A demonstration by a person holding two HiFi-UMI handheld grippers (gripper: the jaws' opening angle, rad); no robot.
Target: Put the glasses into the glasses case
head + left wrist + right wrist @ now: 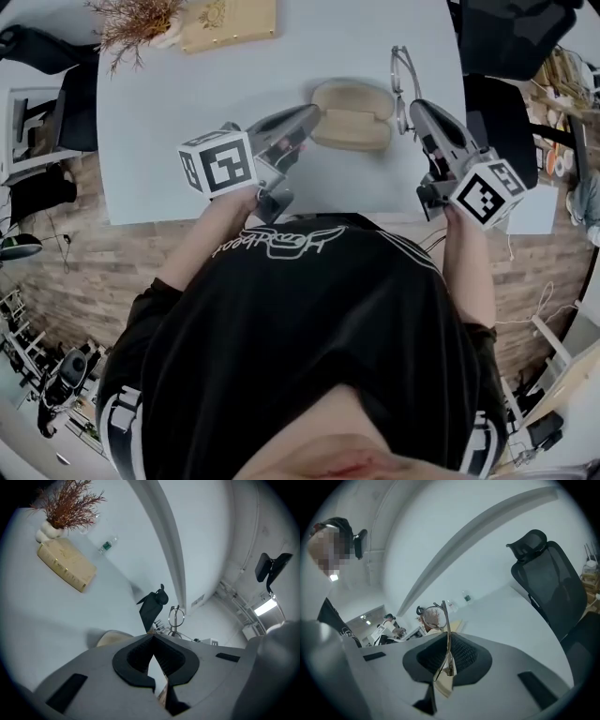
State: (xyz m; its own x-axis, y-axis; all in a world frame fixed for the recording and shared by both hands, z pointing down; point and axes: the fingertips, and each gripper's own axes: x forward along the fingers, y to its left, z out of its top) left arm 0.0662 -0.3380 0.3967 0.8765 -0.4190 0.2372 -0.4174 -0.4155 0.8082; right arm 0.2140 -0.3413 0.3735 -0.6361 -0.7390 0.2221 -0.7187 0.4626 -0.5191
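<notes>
The tan glasses case lies open on the white table. My left gripper reaches its left end, jaws closed on the case's edge; in the left gripper view tan shows at and beneath the pads, and the case sticks out to the left. My right gripper hovers just right of the case and is shut on the thin-rimmed glasses. In the right gripper view a temple runs between the pads and a lens stands above them. The glasses also show beyond the left jaws.
A tan book and a vase of dried twigs sit at the table's far side, with a small bottle near them. A black office chair stands at the right end. The person's body is against the near edge.
</notes>
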